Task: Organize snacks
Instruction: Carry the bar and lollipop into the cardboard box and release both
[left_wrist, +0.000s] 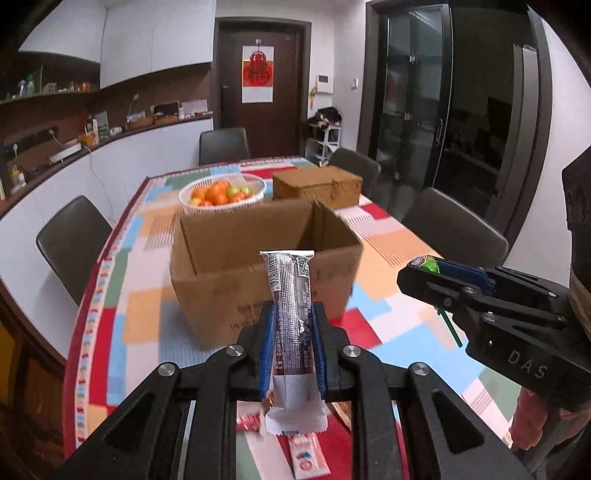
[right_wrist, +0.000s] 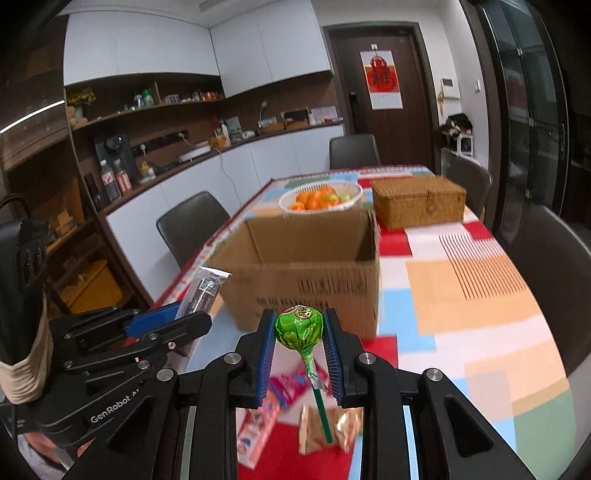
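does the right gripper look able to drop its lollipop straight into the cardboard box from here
Probably yes: the cardboard box stands open-topped just ahead of the right gripper, nothing between. The lollipop is already gripped.

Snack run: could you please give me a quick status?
Left tongs shut on snack bar. Right tongs shut on green lollipop. Open cardboard box ahead, path unobstructed.

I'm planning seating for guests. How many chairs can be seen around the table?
4: one at the far end, one on the left side, two on the right, far and near. Others may be hidden.
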